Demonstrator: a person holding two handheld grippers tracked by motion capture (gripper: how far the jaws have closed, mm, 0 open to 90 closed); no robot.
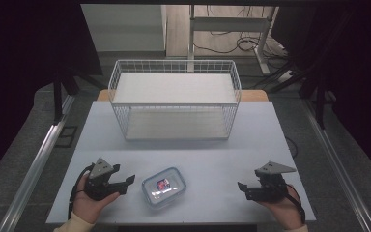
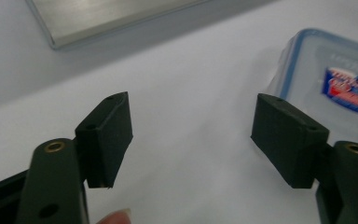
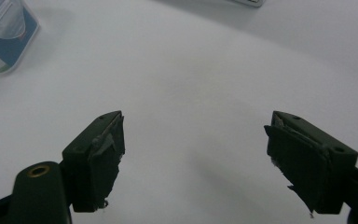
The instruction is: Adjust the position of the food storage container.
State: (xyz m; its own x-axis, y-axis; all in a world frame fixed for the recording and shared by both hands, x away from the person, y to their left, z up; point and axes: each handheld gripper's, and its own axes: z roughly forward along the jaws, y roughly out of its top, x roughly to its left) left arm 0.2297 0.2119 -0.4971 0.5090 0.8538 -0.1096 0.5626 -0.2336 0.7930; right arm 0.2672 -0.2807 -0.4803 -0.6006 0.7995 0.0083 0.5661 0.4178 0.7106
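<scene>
Left gripper view: container [image 2: 326, 79] label (red-blue) blurred, unreadable.

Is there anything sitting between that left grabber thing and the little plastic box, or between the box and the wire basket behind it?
Nothing visible. The left gripper sits just beside the clear lidded container, jaws open, with only bare table between them. The stretch from the container to the white wire basket is bare too, though the basket's front wall would have to be cleared.

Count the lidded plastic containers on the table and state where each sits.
1. The plastic container lies on the table near its front edge, between the left gripper and right gripper, closer to the left; none visible inside the wire basket.
</scene>
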